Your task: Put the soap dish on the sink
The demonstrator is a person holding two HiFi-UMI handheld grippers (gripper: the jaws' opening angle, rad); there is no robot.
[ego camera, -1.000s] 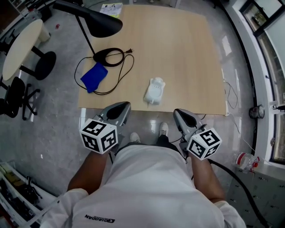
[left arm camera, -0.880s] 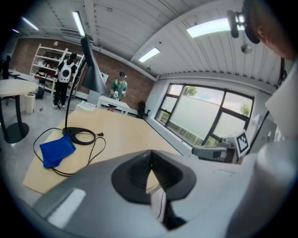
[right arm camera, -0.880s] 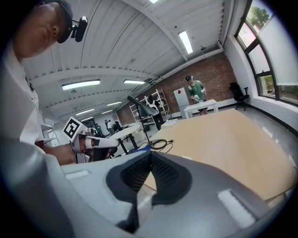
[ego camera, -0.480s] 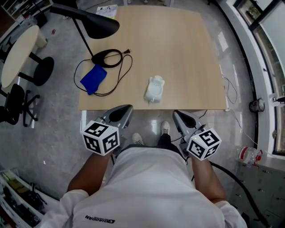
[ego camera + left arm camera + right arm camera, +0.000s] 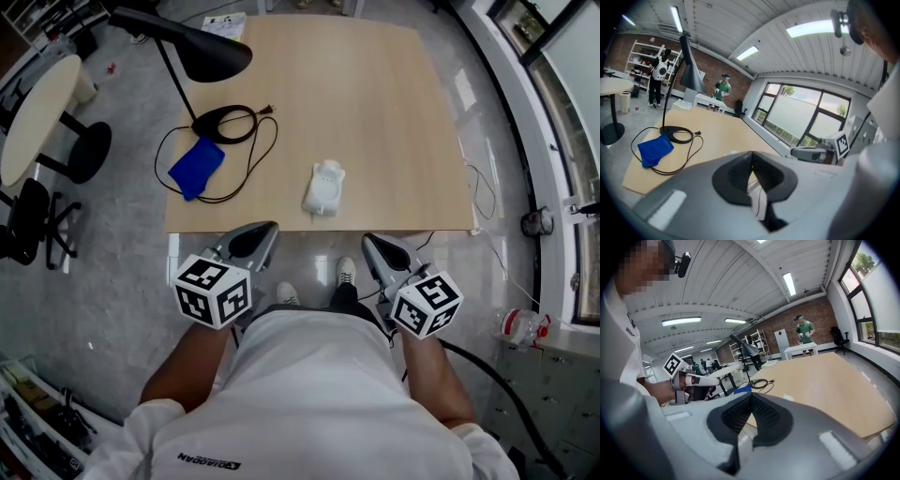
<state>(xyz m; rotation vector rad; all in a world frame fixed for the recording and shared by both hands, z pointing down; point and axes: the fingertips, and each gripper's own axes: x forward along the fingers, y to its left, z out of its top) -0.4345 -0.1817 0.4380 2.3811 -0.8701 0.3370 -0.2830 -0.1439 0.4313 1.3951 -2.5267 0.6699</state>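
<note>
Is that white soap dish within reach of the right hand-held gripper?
Probably yes: the white soap dish lies alone near the front edge of the light wooden table, with nothing between it and the right hand-held gripper, whose jaws are shut.

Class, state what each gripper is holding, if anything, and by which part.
Nothing: the left gripper and right gripper are both shut and empty.

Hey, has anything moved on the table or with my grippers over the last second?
Nothing visibly changed. The left gripper and right gripper stay shut and empty, short of the table. The white soap dish lies untouched on it, and the blue cloth and lamp are where they were.
</note>
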